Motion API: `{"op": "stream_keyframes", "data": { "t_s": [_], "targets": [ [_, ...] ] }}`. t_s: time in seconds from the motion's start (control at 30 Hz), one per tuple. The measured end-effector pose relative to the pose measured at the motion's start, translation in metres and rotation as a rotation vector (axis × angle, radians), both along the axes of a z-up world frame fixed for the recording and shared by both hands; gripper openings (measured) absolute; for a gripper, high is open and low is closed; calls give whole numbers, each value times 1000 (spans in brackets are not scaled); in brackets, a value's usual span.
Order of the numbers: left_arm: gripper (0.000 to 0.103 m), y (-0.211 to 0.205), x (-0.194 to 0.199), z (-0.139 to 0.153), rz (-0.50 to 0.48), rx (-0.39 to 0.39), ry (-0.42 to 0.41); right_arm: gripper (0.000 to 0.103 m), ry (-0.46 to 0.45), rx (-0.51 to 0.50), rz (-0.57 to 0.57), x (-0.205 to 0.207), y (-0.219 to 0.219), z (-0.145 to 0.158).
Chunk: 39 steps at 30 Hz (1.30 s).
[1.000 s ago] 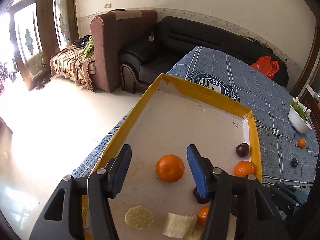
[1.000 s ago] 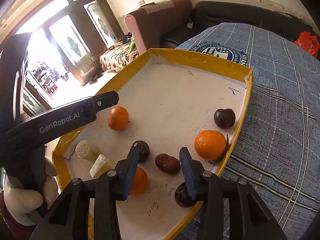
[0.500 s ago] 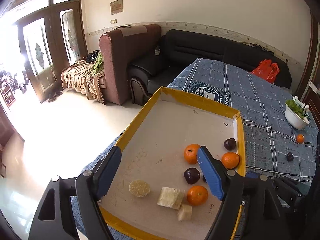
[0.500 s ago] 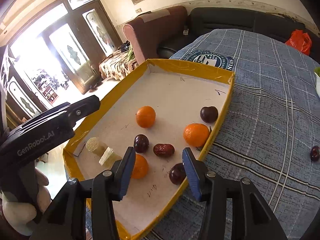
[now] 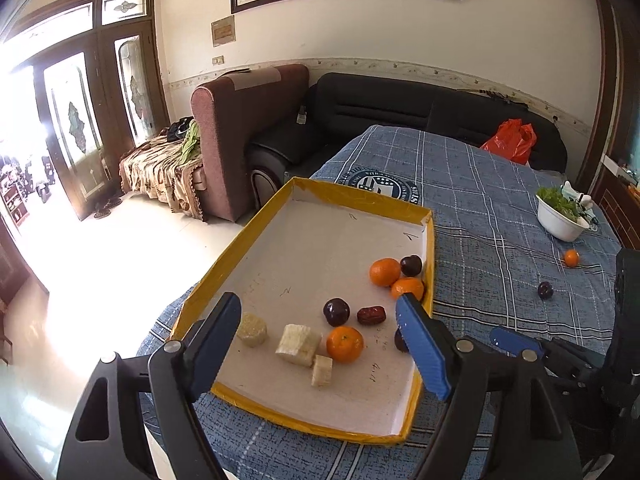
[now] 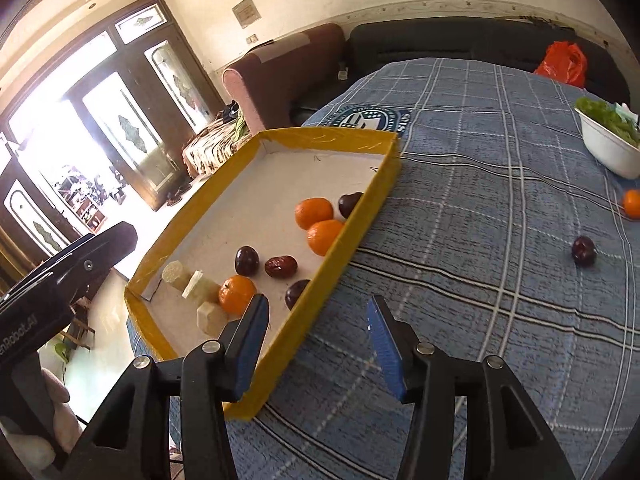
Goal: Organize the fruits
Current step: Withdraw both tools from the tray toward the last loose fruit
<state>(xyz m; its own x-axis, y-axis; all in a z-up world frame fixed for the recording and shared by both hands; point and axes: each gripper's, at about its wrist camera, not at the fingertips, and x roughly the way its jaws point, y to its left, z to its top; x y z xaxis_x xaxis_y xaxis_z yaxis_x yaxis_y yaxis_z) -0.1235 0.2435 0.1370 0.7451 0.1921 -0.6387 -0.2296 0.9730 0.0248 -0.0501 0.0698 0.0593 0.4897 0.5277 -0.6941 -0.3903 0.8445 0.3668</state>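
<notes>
The left gripper (image 5: 320,340) hangs above the near end of the yellow-rimmed tray (image 5: 240,240), jaws wide apart after just opening, nothing between them. The right gripper (image 6: 316,340) is also empty, its jaws spread after just opening, poised over the tray's near right rim and the blue plaid cloth (image 6: 480,280).

Inside the tray lie three oranges (image 5: 345,344), dark plums (image 5: 336,312), a red date (image 5: 371,315) and pale cut pieces (image 5: 298,344). Two fruits are not yet gathered: a loose orange (image 6: 632,203) and a loose plum (image 6: 583,251) on the cloth well to the right, near the white bowl (image 6: 612,152) of greens.

This looks like the gap between a drop-off and the next pickup. The next move likely calls for the right gripper to travel right to the loose plum, the nearer of the two, straddle it with both jaws and close gently, since a round fruit may roll on cloth.
</notes>
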Motion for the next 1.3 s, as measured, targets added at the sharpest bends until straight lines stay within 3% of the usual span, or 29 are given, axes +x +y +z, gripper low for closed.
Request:
{"op": "stream_keyframes", "data": {
  "t_s": [0.37, 0.8, 1.1, 1.3],
  "targets": [
    [80, -39, -20, 11, -61, 33, -24, 61, -18, 26, -64, -19, -46, 5],
    [80, -66, -17, 8, -118, 58, -14, 63, -9, 38, -153, -23, -102, -3],
    [80, -87, -7, -4, -255, -64, 28, 63, 22, 18, -271, -22, -166, -17],
    [80, -110, 7, -22, -326, -102, 85, 63, 31, 6, -383, -14, -219, -21]
  ]
}}
